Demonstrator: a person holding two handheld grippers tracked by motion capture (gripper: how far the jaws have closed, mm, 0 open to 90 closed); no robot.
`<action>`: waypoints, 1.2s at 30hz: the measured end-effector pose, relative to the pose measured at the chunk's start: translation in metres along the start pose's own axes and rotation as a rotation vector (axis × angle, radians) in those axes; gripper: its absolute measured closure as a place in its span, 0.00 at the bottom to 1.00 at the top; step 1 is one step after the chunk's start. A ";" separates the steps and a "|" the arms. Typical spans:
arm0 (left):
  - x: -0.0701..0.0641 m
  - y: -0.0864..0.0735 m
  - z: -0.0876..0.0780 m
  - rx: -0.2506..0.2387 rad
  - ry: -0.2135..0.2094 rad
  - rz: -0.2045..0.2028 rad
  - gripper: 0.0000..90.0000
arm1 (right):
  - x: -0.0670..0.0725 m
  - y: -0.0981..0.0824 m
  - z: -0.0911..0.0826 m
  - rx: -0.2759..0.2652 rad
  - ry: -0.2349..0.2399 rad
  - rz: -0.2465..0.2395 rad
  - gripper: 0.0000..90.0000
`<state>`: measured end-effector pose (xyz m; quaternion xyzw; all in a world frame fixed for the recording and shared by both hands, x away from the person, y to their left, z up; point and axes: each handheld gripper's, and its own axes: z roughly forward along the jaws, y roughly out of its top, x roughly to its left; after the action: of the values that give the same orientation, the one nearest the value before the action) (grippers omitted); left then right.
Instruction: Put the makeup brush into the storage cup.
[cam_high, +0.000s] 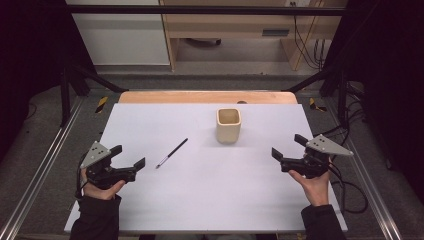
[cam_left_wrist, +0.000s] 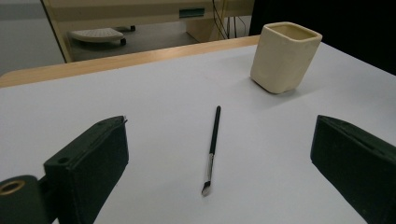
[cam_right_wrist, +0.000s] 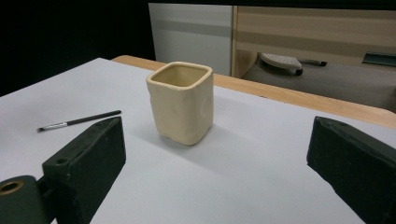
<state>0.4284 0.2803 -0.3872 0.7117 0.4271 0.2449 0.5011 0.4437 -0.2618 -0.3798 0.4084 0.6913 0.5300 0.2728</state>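
A thin black brush (cam_high: 172, 152) with a silver ferrule lies on the white table sheet (cam_high: 200, 200), left of centre. A cream square cup (cam_high: 228, 125) stands upright and looks empty, farther back near the middle. My left gripper (cam_high: 131, 157) rests low at the left, open, its jaws aimed at the brush (cam_left_wrist: 211, 148) with the cup (cam_left_wrist: 285, 56) beyond. My right gripper (cam_high: 289, 146) sits at the right, open, facing the cup (cam_right_wrist: 182, 101); the brush (cam_right_wrist: 78, 120) lies off to its left. Nothing is between either pair of jaws.
The white sheet covers a wooden table whose far edge (cam_high: 207, 96) shows behind it. Metal rails (cam_high: 45, 155) run along both sides, and cables (cam_high: 350, 190) trail at the right. Light wood furniture (cam_high: 235, 30) stands beyond the table.
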 end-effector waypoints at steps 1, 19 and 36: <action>0.000 0.000 0.001 0.001 -0.003 0.000 0.04 | 0.000 -0.001 0.001 0.000 0.005 -0.004 0.05; -0.003 0.006 0.010 0.037 -0.014 0.007 0.04 | 0.003 -0.004 0.003 0.031 0.008 -0.006 0.05; -0.008 0.022 0.028 0.072 -0.038 0.048 0.05 | 0.005 -0.005 0.006 0.046 0.002 -0.016 0.05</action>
<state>0.4538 0.2562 -0.3769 0.7439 0.4090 0.2278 0.4770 0.4449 -0.2550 -0.3865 0.4086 0.7067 0.5123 0.2669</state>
